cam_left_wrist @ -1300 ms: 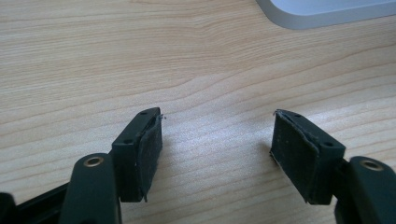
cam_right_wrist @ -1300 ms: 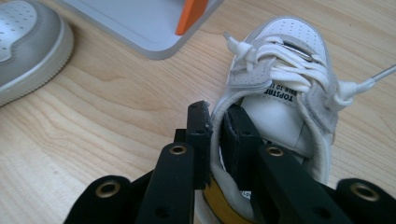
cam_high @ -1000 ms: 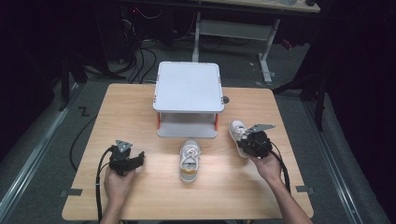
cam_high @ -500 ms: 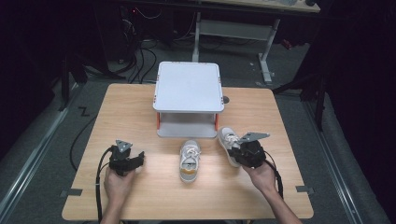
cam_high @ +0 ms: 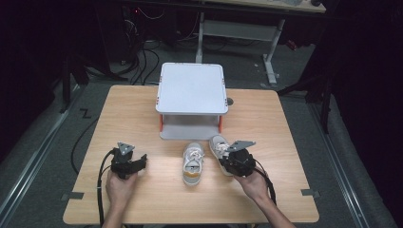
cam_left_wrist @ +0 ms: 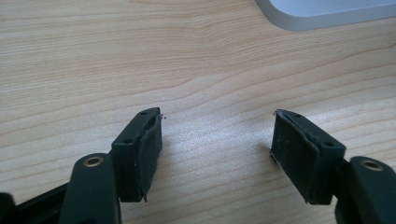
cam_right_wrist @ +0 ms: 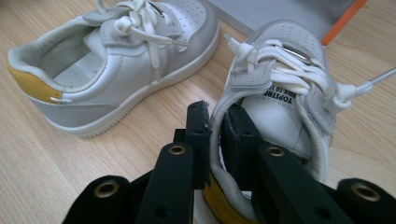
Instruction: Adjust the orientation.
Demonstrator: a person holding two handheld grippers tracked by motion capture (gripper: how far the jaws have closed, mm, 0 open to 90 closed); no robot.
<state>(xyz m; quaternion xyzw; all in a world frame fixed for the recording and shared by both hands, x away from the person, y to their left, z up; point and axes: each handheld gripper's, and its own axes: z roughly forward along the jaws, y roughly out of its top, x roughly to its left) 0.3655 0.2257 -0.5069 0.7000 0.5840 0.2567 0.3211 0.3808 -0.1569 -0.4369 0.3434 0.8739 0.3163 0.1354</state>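
Wooden table [cam_high: 142, 109], big & mostly bare; grey two-tier shelf rack [cam_high: 191, 90] sits at its far middle w/ orange posts. We read the job as pairing the two small sneakers in front of the rack.

First shoe [cam_high: 193, 163] lies flat on the table, toe toward the rack, just in front of its lower tier. Second shoe [cam_high: 220, 145] is right beside it, to its right, toe near the rack's front corner.

Right gripper [cam_high: 234, 160] is clamped on that second shoe: in the right gripper view one jaw is inside the heel collar, the other outside, pinching the padded rim by the yellow heel tab. Left gripper [cam_left_wrist: 217, 140] rests low over bare wood at table left, jaws wide apart, nothing btwn them, well apart from both shoes.

Step in hand, as we judge it: set the held shoe down parallel to the first. To do it well we keep the pinch firm on the collar, keep the sole level, line heels up, don't nudge the first shoe, then let go once the sole is fully down. Loose lace ends could snag.
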